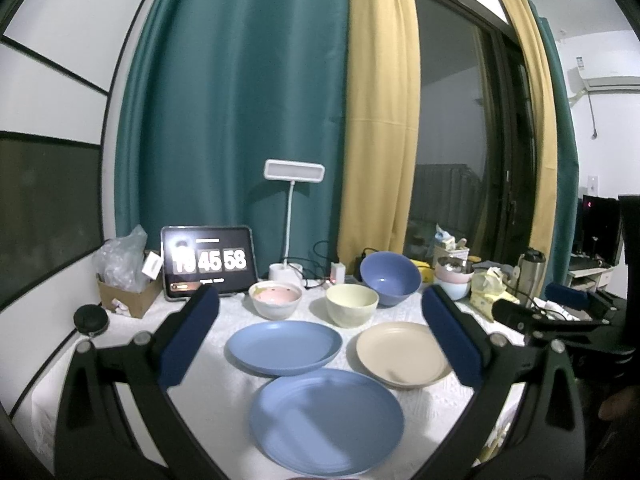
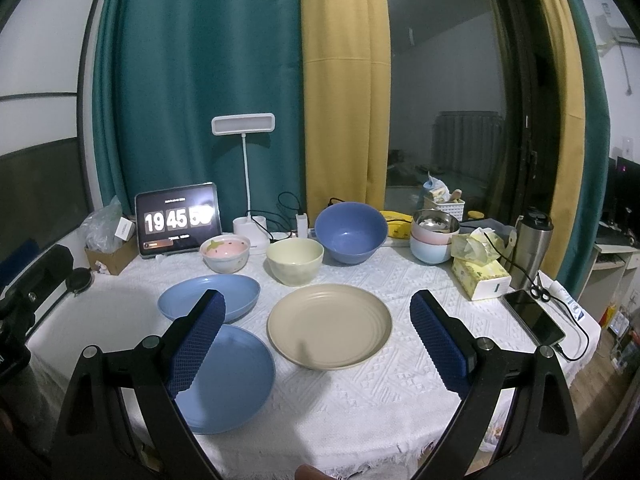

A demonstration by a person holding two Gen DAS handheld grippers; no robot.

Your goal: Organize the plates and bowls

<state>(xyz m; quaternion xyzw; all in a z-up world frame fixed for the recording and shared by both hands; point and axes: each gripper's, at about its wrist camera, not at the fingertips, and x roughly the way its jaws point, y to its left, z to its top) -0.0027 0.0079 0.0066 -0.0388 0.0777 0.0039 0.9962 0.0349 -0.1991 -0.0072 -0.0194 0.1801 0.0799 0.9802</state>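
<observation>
We hold both tools above the near edge of the table [image 2: 360,400], which is covered with a white textured cloth. The left hand-held gripper [image 1: 320,334] is released, its blue pads spread wide and gripping nothing. In the left wrist view, the near blue plate [image 1: 326,420] lies just below and between those pads, close to us, while the far blue plate [image 1: 284,347] sits a little farther, toward the left pad. The beige plate [image 1: 400,354] lies to the right, partly behind the right pad.

The right hand-held gripper [image 2: 316,340] is also released and empty. In its view the beige plate [image 2: 329,326] lies flat between the two pads, nearer the middle. The near blue plate [image 2: 228,380] is at the left, partly hidden by the left pad, and the far blue plate [image 2: 208,296] lies just beyond it; whether their rims touch we cannot tell.

Farther back stand three bowls in a row: a pink and white bowl [image 2: 225,254] at the left, a pale yellow bowl [image 2: 295,261] in the middle, and a large blue bowl [image 2: 351,232] to the right. All are upright and well clear of both tools. At the far right a steel bowl sits nested on top of stacked pastel bowls [image 2: 434,240].

Along the far edge we see a tablet [image 2: 178,220] showing a clock, a white desk lamp [image 2: 244,168], a tissue box [image 2: 480,276] and a steel flask [image 2: 532,248]. A phone [image 2: 534,322] lies at the right edge.
</observation>
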